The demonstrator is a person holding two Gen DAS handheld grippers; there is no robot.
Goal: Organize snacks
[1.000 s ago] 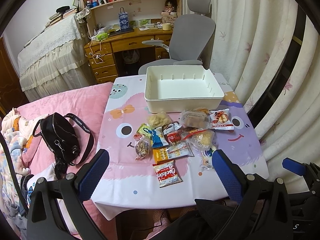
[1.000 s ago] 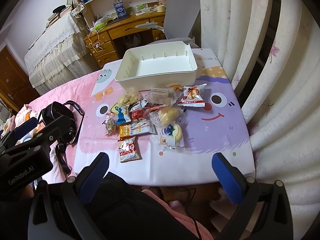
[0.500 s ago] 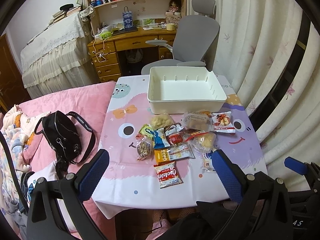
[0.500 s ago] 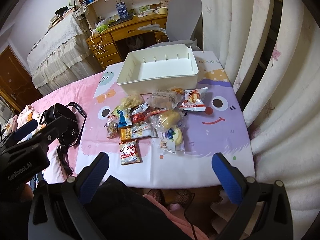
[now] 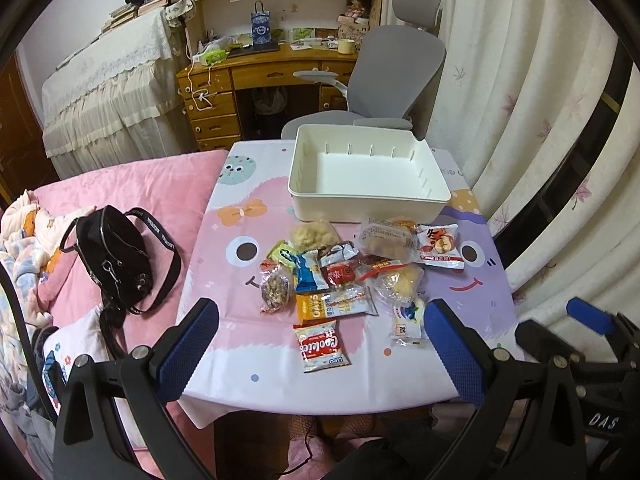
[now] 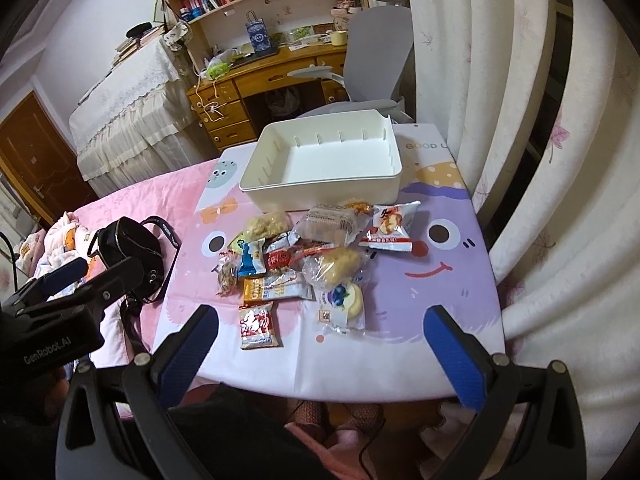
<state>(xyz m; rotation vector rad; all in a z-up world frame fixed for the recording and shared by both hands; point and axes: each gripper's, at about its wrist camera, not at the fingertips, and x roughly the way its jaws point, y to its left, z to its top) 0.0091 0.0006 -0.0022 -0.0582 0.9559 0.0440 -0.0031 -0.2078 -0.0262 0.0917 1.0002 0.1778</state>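
Note:
Several snack packets lie heaped mid-table on a pink and purple cartoon cloth: a red-and-white cookie packet (image 5: 321, 345) nearest me, an orange oat bar (image 5: 335, 306), a nut bag (image 5: 274, 290), a red-and-white packet (image 5: 439, 246) at the right. Behind the heap stands an empty white bin (image 5: 366, 196), also seen as the white bin (image 6: 320, 190) in the right wrist view, where the cookie packet (image 6: 258, 325) lies closest. My left gripper (image 5: 320, 344) hovers open above the table's near edge. My right gripper (image 6: 320, 344) is open too, holding nothing.
A black bag (image 5: 114, 260) lies on the pink bed left of the table. A grey office chair (image 5: 394, 76) and wooden desk (image 5: 264, 76) stand behind the bin. Curtains (image 5: 520, 100) hang close along the right side.
Both grippers have crept forward and tilted up slightly; the table and bin sit a little lower in view. Nothing on the table has moved.

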